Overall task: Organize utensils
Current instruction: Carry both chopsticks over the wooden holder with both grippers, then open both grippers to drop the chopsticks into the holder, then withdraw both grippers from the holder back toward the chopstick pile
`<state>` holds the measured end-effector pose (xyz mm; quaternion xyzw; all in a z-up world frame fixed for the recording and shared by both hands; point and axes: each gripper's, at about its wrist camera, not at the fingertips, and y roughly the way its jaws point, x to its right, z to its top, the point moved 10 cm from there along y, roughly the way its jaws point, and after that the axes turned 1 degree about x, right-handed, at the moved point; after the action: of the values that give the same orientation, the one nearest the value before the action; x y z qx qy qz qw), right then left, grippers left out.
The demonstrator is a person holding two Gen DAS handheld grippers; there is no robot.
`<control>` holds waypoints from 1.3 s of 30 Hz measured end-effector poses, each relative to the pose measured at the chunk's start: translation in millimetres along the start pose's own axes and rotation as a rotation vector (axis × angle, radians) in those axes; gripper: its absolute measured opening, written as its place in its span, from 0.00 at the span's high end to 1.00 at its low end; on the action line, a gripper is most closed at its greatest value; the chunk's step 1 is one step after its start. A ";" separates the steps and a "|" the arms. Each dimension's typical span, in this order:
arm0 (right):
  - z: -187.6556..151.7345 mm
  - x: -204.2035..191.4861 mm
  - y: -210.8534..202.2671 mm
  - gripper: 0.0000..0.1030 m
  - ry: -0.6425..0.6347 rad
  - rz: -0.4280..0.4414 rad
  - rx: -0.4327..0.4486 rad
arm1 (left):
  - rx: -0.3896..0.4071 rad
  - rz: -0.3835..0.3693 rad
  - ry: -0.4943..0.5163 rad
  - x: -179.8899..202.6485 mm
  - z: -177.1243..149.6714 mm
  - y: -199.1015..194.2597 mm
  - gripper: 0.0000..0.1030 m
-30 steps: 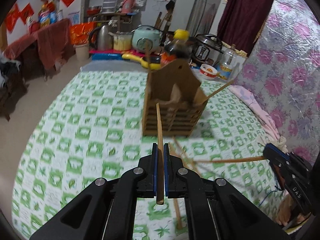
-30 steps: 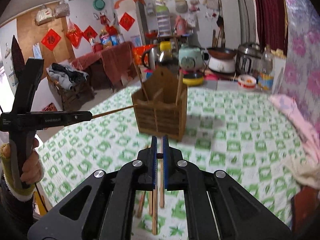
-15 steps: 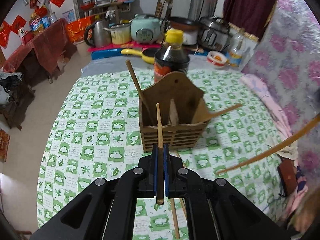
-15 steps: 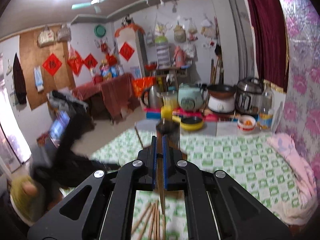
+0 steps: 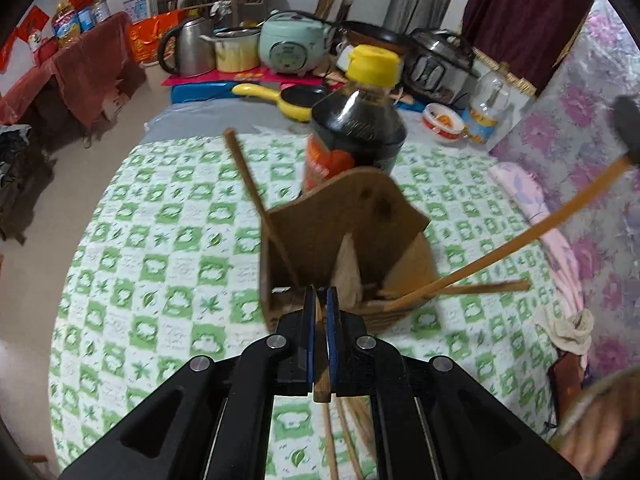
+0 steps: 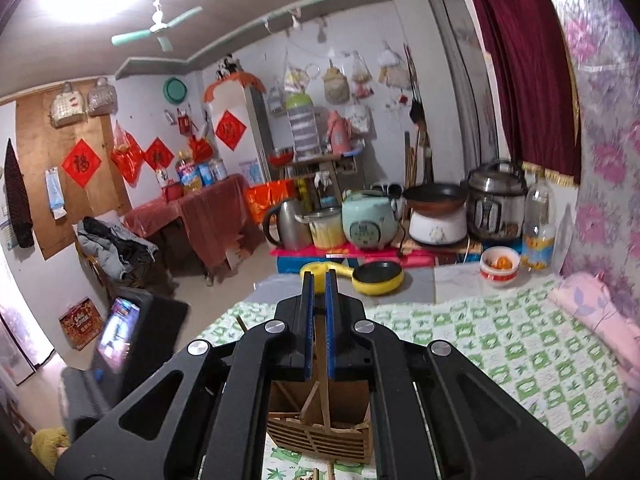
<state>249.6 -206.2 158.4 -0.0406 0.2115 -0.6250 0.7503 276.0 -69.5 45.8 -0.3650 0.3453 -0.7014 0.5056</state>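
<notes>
Brown wooden chopstick holder (image 5: 344,248) stands upright on the checked cloth, chopsticks (image 5: 256,200) leaning inside.

The left gripper (image 5: 320,304) is clamped on a wooden chopstick (image 5: 321,376), just above the near edge of the wooden holder (image 5: 344,220); one chopstick (image 5: 260,208) leans in the holder's left compartment; another (image 5: 500,252), held by the blurred right gripper (image 5: 626,128), slants down to the right compartment's rim; a dark sauce bottle (image 5: 356,128) stands behind the holder; loose chopsticks (image 5: 352,440) lie on the green-checked tablecloth (image 5: 160,260).
</notes>
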 end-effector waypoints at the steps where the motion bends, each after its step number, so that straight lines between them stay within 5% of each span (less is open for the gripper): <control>1: -3.9 0.5 5.0 0.92 -0.012 -0.002 -0.011 | 0.012 -0.015 -0.001 1.2 1.5 -1.0 0.91; 2: -12.1 0.2 13.2 0.90 -0.023 0.011 -0.055 | 0.032 -0.029 -0.004 1.9 3.5 -4.3 0.85; 4: -19.6 5.1 20.4 0.90 -0.023 -0.004 -0.072 | 0.076 -0.035 -0.013 2.4 9.0 -12.9 0.38; 5: -22.5 7.5 22.9 0.93 -0.030 -0.016 -0.073 | 0.120 -0.026 -0.015 1.8 13.2 -20.4 0.35; 15: -16.4 17.5 31.7 0.94 0.031 0.001 -0.052 | 0.213 0.003 -0.012 -9.0 1.7 -56.1 0.35; 19: -17.5 15.5 33.1 0.92 0.033 -0.002 -0.042 | 0.258 0.036 -0.043 -30.7 -20.4 -67.5 0.14; 21: -27.2 14.5 35.2 0.86 0.008 -0.008 -0.073 | 0.263 0.062 -0.043 -39.7 -39.4 -63.3 0.11; 23: -36.6 19.1 30.5 0.57 -0.002 -0.037 -0.086 | 0.244 0.075 -0.036 -44.5 -58.3 -54.2 0.10; 25: -43.9 24.4 13.9 0.39 -0.013 -0.057 -0.061 | 0.211 0.085 -0.031 -49.8 -81.8 -38.8 0.09; 29: -64.3 32.6 -33.8 0.17 -0.062 -0.090 0.001 | 0.162 0.078 -0.077 -62.7 -117.6 -9.1 0.08; 33: -106.5 42.1 -69.1 0.06 -0.077 -0.107 -0.016 | 0.093 0.078 -0.165 -80.4 -145.2 20.8 0.08; 39: -196.6 62.5 -84.0 0.06 -0.050 -0.101 -0.230 | 0.062 0.102 -0.187 -91.1 -179.8 29.8 0.07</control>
<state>107.9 -244.0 -9.3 -0.1526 0.2608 -0.6322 0.7135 155.1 31.3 -83.5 -0.3949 0.2930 -0.6480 0.5816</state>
